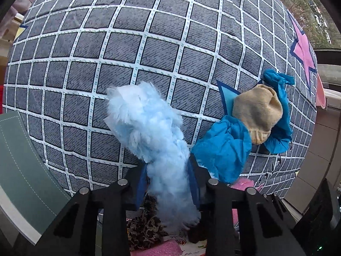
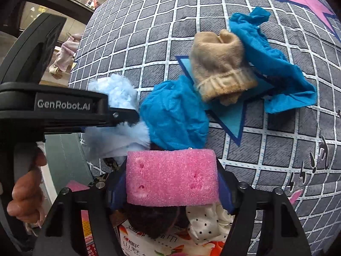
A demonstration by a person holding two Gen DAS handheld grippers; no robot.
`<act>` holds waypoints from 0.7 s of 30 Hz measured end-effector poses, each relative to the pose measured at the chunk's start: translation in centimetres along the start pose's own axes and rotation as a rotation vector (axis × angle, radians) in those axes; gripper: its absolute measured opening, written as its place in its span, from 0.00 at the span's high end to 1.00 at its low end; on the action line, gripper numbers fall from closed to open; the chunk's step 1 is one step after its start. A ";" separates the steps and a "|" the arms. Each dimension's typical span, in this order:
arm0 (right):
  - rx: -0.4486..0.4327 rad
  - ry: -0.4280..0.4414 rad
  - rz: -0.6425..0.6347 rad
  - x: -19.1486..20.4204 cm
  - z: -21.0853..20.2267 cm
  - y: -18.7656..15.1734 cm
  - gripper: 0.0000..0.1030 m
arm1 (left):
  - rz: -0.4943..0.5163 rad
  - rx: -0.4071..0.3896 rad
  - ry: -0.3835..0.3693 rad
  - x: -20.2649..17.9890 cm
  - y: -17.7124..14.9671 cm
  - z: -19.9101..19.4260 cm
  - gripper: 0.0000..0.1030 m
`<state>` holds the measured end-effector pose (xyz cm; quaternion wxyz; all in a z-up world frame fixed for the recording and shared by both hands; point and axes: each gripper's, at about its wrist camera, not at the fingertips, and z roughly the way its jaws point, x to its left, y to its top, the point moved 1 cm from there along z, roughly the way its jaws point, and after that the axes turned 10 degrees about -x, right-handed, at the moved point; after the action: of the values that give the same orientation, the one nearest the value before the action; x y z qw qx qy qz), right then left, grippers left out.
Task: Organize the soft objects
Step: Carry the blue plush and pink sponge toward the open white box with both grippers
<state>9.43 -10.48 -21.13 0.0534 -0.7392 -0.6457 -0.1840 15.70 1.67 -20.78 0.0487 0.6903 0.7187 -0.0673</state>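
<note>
Left gripper (image 1: 168, 183) clamps blue fluff (image 1: 149, 128); right gripper (image 2: 171, 183) apparently clamps pink sponge (image 2: 171, 180).

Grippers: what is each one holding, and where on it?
Left gripper clamps the fluffy light-blue piece near its lower-middle. Right gripper squeezes the pink foam block across its two short ends.

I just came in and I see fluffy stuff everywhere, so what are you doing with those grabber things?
A person is sorting soft things with two hand-held grippers. The left gripper is clamped on a fluffy light-blue piece, and the right gripper is squeezing a pink sponge. Both are held above a checked grey bedspread. A beige sock lies there on crumpled blue cloth. More soft things sit in a box below.
</note>
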 end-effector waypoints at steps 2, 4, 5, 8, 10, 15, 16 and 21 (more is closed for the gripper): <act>-0.024 -0.002 0.007 -0.3 -1.1 -0.1 0.30 | 0.029 -0.044 0.006 -0.4 0.0 -1.1 0.69; -0.048 0.003 0.027 -0.5 -2.2 0.2 0.30 | 0.071 -0.111 0.018 -0.7 -0.2 -2.6 0.70; -0.058 0.009 0.038 -0.8 -3.0 0.0 0.30 | 0.091 -0.145 0.022 -0.8 -0.2 -3.4 0.71; -0.089 0.017 0.065 -1.1 -4.7 -0.1 0.30 | 0.133 -0.239 0.019 -1.4 -0.4 -5.8 0.72; -0.105 0.021 0.076 -1.2 -5.5 -0.1 0.30 | 0.143 -0.288 0.015 -0.8 -0.5 -7.4 0.72; -0.142 0.025 0.113 -1.6 -7.6 -0.9 0.30 | 0.215 -0.378 0.001 -2.6 -0.6 -9.8 0.73; -0.146 0.023 0.122 -1.7 -7.9 -0.8 0.30 | 0.229 -0.390 -0.011 -3.0 -1.0 -10.3 0.73; -0.165 0.021 0.150 -2.6 -10.0 -1.6 0.30 | 0.274 -0.430 -0.040 -4.0 -2.7 -11.6 0.73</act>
<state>5.63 -15.80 -13.04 0.0128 -0.7854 -0.5707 -0.2395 13.48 -0.42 -8.60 0.2175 0.7536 0.6151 0.0806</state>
